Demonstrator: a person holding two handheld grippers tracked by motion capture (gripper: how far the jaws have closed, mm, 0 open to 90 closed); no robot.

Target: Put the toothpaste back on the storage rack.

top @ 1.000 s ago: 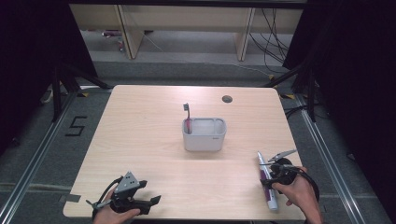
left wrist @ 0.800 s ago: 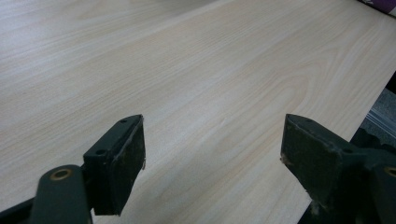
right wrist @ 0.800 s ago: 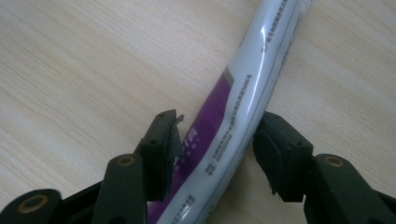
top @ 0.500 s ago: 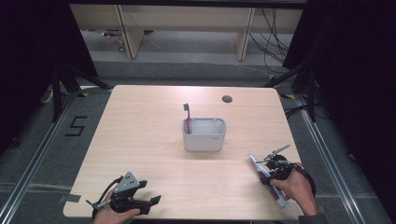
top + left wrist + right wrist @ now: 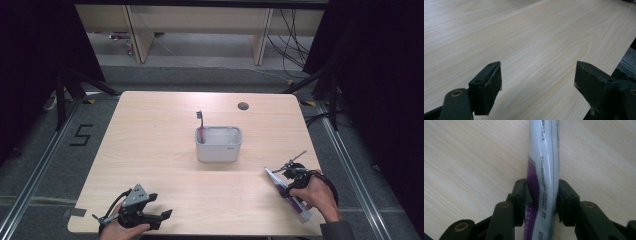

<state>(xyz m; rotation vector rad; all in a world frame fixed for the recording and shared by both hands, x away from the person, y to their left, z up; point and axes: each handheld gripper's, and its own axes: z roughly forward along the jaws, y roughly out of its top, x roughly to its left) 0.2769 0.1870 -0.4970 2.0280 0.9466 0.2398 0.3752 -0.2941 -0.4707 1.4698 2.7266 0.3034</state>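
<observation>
**Right claw just clamped down on the toothpaste tube**

So the toothpaste tube (image 5: 544,170), white with a purple patch, is lying flat on the table (image 5: 165,145) near the front right edge, and it now sits square between the jaws of the right gripper (image 5: 542,200). A second ago the tube was pointing more straight up the table with the claw hanging around its upper part; now it's angled, its far end swung toward the middle, and the jaws have just been closing with the tube between them. In the right gripper view both pads look pressed against the tube's sides, which bulge a little, so I'd call that a grip rather than a near miss.

Ahead of that claw and off to its left is the white holder (image 5: 218,144), well apart from it, with a toothbrush (image 5: 200,127) standing upright in its left compartment. My guess is the tube is headed for the empty one, so lifting is next.

The left gripper (image 5: 150,216) is parked at the front left, jaws spread wide over bare wood, holding nothing.
</observation>
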